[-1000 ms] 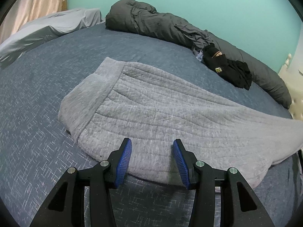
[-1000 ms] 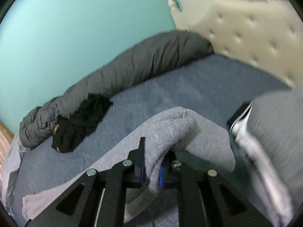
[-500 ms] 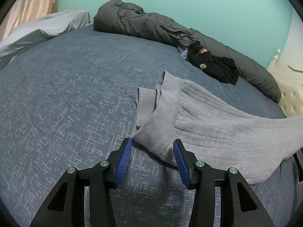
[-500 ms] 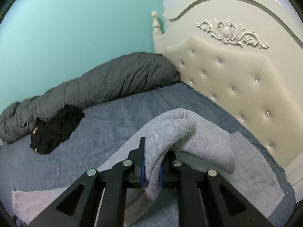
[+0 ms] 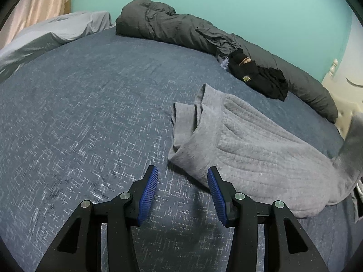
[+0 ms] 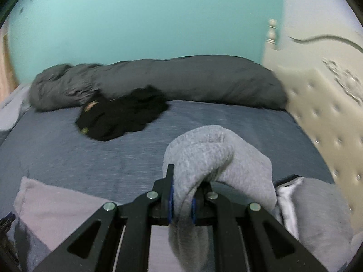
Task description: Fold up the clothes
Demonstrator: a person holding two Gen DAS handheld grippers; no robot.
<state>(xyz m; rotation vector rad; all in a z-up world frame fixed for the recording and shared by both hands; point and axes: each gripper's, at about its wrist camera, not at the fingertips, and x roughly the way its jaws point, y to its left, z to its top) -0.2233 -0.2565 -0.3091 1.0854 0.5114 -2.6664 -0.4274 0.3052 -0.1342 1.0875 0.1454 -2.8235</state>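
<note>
A grey fleece garment (image 5: 254, 151) lies on the blue bed (image 5: 90, 117), its ribbed hem bunched toward the middle and its far end lifted at the right edge. My left gripper (image 5: 182, 189) hangs open just in front of the garment's near edge, its right finger close to the cloth and nothing between the blue pads. In the right wrist view my right gripper (image 6: 181, 201) is shut on a fold of the same grey garment (image 6: 211, 154), which drapes over and hangs down between the fingers.
A rolled dark grey duvet (image 5: 181, 29) runs along the teal wall, with a black clothes heap (image 5: 258, 74) in front of it. A pale grey sheet (image 5: 52, 31) sits far left. The cream tufted headboard (image 6: 322, 113) stands on the right, beside another grey garment with white trim (image 6: 317, 206).
The grey garment has been dragged right, bunching its hem, and its far end lifted. My left gripper stayed open as the cloth slid out from between its fingers. The right gripper swung left, still holding its fold.
</note>
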